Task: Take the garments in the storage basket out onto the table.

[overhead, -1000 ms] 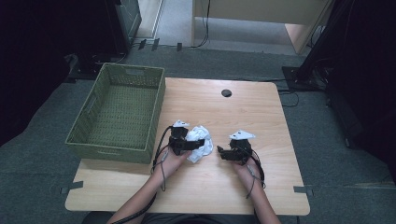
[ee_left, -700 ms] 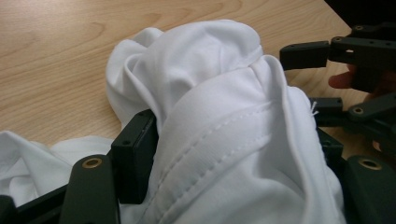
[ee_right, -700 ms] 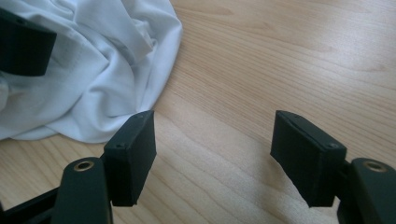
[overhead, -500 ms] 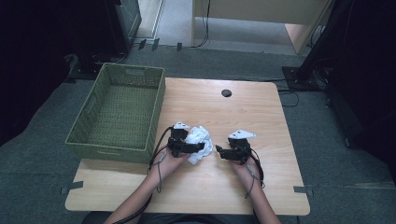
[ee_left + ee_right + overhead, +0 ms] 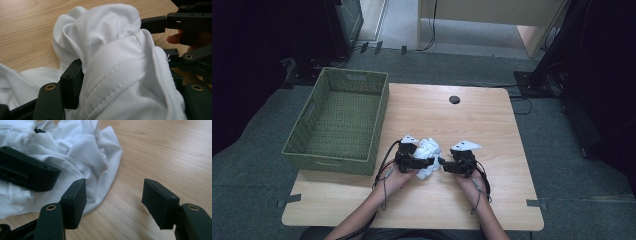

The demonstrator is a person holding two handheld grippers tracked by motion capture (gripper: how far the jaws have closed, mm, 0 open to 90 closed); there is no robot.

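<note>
A crumpled white cloth [image 5: 428, 152] is lying just below the centre of the high view, on the wooden counter [image 5: 492, 125], between the two hand-held tools. The left gripper [image 5: 424, 162] is reaching into it from the left, and in the left gripper view its jaws are sitting with a thick stitched fold of the white cloth [image 5: 120, 75] bunched between them, gripping it (the right-hand jaw is mostly buried under the fabric). The right gripper [image 5: 443, 164] is pointing toward the cloth from the right of it; in the right gripper view, the right gripper [image 5: 113, 205] is holding its jaws wide apart over bare wood, with the cloth's rounded edge [image 5: 75, 157] touching the left-hand jaw at the lower left of the frame. A green woven basket [image 5: 339, 117] is standing at the left of the high view, partly overhanging the counter's left edge, well apart from the cloth.
</note>
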